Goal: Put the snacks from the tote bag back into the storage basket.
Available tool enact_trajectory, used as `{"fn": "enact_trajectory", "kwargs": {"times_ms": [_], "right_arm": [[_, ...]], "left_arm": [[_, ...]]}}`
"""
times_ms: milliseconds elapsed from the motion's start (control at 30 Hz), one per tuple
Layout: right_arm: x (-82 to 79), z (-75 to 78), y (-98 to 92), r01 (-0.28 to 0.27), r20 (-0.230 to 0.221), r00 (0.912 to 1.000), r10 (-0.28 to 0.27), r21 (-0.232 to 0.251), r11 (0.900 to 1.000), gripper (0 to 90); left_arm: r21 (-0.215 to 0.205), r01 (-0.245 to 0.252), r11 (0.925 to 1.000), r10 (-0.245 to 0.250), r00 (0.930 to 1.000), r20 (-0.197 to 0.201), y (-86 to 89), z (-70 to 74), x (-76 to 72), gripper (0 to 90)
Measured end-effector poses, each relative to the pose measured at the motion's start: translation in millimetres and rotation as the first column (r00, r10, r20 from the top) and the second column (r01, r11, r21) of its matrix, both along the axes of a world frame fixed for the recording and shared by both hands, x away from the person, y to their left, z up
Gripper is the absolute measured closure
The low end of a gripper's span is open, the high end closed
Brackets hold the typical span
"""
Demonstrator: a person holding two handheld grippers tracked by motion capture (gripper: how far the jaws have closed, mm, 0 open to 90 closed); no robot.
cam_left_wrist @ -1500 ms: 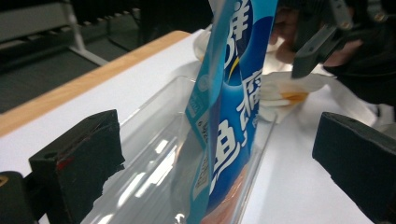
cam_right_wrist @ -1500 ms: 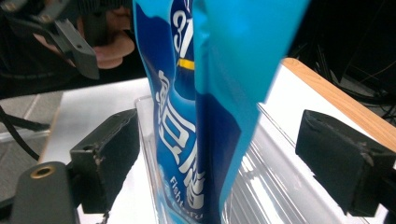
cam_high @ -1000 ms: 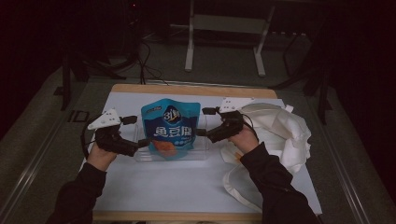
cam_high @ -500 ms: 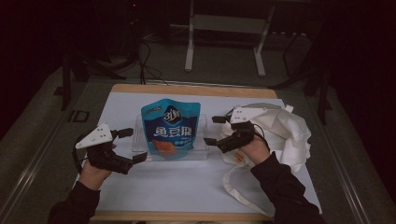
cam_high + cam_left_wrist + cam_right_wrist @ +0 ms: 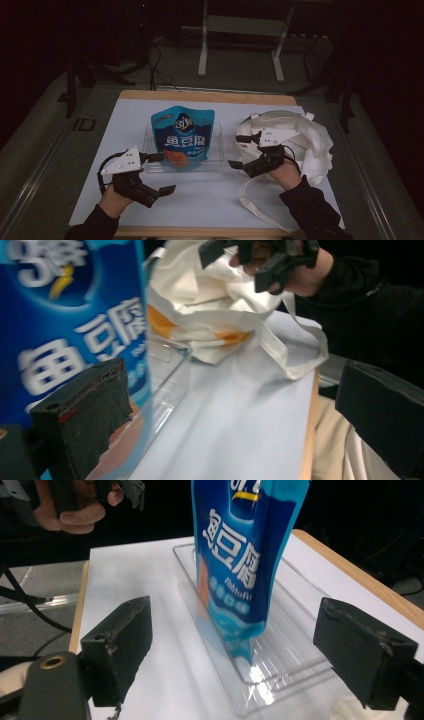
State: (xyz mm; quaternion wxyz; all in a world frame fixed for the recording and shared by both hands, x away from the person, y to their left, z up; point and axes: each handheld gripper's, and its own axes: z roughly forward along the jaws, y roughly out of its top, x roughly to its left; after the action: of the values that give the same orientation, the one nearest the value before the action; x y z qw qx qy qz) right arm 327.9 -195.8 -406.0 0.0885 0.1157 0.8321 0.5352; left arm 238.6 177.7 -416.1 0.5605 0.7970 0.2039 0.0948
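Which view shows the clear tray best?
The right gripper view: the tray lies between the open jaws, its rim and ribbed floor plain under the pouch. The high view shows its whole faint outline; the left gripper view, one corner.

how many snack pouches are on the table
1: a blue stand-up snack pouch upright in the clear plastic tray mid-table, between the two open hand-held grippers. The white cloth tote bag at right could hide more.
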Motion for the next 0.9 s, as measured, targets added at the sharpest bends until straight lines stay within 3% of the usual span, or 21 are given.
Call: {"fn": "enact_trajectory", "kwargs": {"times_ms": [333,900], "right_arm": [[-15.7,-5.6,-14.7,0.028,0.004,0.9996,-0.028,-0.02,0.999,15.9],[-40.0,-26.0,-30.2,0.047,0.007,0.9989,-0.047,-0.055,0.997,14.9]], "left_arm": [[0.022,0.109,0.9938,-0.108,0.9938,-0.028,-35.6,-7.7,-1.1,1.4],[0.017,0.21,0.9777,-0.208,0.9757,-0.07,-75.1,-24.5,3.0,1.4]]}}
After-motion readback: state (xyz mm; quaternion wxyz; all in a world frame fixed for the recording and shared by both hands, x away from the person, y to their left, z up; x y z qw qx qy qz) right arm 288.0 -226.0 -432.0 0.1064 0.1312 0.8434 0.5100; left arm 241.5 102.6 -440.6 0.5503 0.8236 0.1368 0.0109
